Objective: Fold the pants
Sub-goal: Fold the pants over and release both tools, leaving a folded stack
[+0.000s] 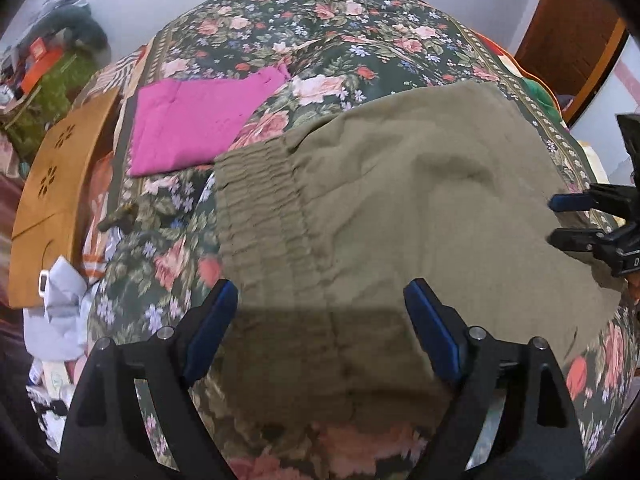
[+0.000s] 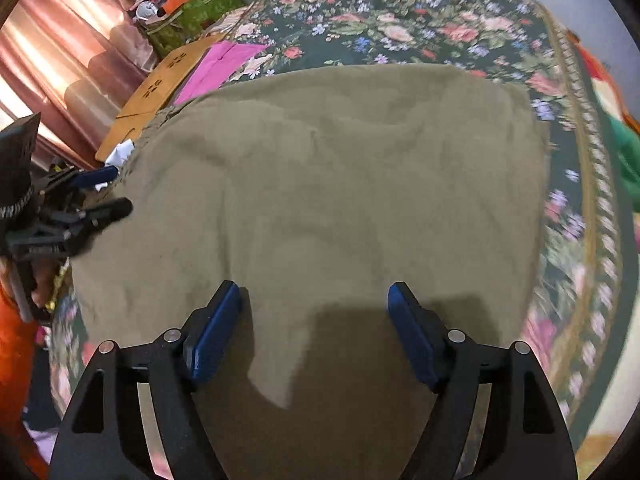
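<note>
Olive-green pants (image 1: 400, 208) are lying spread across a floral bedspread (image 1: 320, 28), partly folded into a broad block, as both handheld grippers are hovering above the near edge. The left gripper (image 1: 320, 312) is holding its jaws wide apart and gripping nothing, its blue pads (image 1: 212, 328) straddling the gathered elastic waistband (image 1: 260, 208), which is running away from the camera at the garment's left end. The right gripper (image 2: 316, 312) is likewise standing wide open and empty, poised over plain cloth toward the opposite end.

The pants' long axis is running crosswise to both sets of jaws, so the cloth is lying directly ahead of and beneath each tool. By appearance, the left gripper is nearer the waistband and the right gripper nearer the far right edge; any coming fold would seem to turn on carrying one end over the other along that axis.

Only the left wrist view is showing the waistband clearly, along with a folded magenta garment (image 1: 192, 124) resting just beyond it and a wooden board (image 1: 52, 200) past the bed's left side. The right wrist view alone is revealing the pants' squared far edge, pink curtains (image 2: 60, 60) and a green fabric (image 2: 624, 148) off the bedspread's right border. Whether the fold is finished cannot be told.
</note>
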Demonstrator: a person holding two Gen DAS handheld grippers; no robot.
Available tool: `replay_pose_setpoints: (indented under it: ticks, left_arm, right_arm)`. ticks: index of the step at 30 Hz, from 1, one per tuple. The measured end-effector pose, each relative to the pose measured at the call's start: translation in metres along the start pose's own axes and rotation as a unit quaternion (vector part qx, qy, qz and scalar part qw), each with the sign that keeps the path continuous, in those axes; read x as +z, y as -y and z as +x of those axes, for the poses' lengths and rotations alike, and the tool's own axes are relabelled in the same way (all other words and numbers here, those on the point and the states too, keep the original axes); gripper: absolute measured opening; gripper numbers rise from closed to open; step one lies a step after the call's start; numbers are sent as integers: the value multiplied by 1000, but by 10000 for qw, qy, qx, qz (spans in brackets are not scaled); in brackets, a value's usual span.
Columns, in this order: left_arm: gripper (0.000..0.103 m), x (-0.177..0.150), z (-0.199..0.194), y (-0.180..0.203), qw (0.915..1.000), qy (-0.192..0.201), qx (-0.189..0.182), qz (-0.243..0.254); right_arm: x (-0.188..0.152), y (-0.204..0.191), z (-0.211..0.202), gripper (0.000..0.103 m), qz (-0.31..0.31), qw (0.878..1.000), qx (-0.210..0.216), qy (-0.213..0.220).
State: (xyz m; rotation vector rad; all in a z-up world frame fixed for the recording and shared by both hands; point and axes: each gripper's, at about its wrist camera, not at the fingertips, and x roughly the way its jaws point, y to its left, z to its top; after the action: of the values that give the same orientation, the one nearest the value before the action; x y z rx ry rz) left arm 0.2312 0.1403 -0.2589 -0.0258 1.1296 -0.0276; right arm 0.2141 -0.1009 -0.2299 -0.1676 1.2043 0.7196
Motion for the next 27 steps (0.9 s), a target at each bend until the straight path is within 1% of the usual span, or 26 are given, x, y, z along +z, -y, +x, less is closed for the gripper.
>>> replay_pose_setpoints:
  ticks: [4, 12, 14, 20, 23, 26, 27]
  left_arm:
    - [88, -15, -9, -7, 9997, -13, -105, -241]
    - [88, -34, -24, -12, 9985, 66, -112, -529]
    - [88, -38, -27, -11, 9986, 67, -63, -526]
    - [88, -51, -36, -8, 9986, 56, 124, -501]
    - [88, -61, -40, -6, 9983, 17, 206, -549]
    - [88, -71, -45, -6, 9975, 1, 349, -618]
    - [88, -72, -47, -7, 9972, 11, 331, -666]
  right_arm:
    - [-23, -2, -16, 75, -5, 9996, -213, 175]
    - [-62, 10, -40, 75, 387, 9972, -412, 485]
    - [-70, 11, -44, 75, 472, 9961, -458, 591]
    - [-85, 20, -51, 77, 809, 9936, -254, 742]
    - [-93, 19, -56, 77, 930, 9912, -262, 901]
    - [-97, 19, -61, 77, 1028, 9897, -309, 943]
    - [-99, 19, -63, 77, 1038, 9895, -347, 946]
